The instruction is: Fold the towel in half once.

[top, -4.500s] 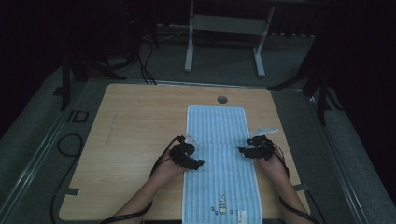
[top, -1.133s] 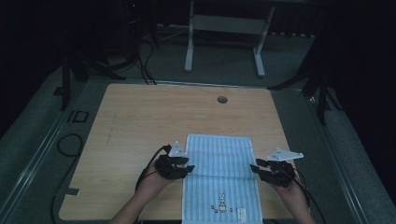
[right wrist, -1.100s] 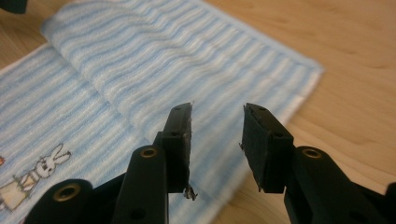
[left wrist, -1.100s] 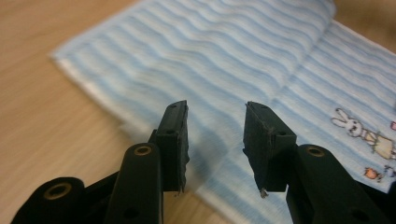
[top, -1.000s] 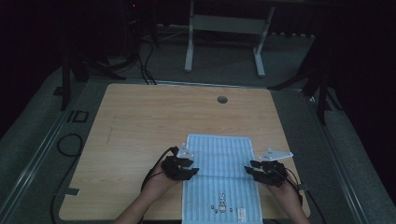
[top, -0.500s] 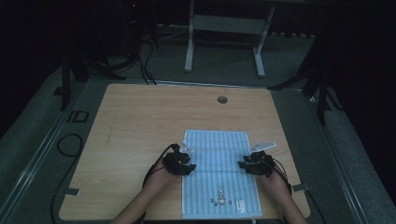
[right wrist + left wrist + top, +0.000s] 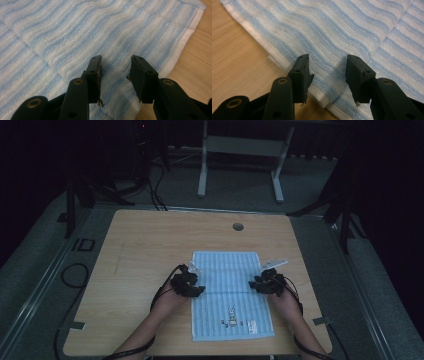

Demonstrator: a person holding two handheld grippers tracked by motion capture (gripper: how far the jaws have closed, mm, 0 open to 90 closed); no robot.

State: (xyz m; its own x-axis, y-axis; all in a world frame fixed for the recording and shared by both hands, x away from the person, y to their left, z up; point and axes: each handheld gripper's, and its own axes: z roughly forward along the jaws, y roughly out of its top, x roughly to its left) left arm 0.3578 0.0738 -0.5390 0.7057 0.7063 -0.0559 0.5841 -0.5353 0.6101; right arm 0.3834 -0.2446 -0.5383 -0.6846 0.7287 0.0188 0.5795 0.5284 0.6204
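A blue-and-white striped towel (image 7: 227,270) lies flat on the wooden table (image 7: 145,250), with a crease across its middle and a small bunny print near its front end. My left gripper (image 7: 199,289) rests at the towel's left edge on that crease. In the left gripper view its jaws (image 7: 327,65) stand apart over a doubled towel (image 7: 352,32) corner. They have just been opening, and the pads do not press the cloth. My right gripper (image 7: 255,285) sits at the right edge of the crease. Its jaws (image 7: 116,62) are also apart above the towel (image 7: 75,32).
A round cable hole (image 7: 238,226) sits in the table beyond the towel. Bare wood lies to the left and behind. A metal desk frame (image 7: 240,145) stands on the floor past the table, and cables (image 7: 70,275) run along the left side.
Both grippers have moved away from the person and down to the table. The towel has slid with them, so its front end no longer hangs past the table's near edge. The left jaws have widened.
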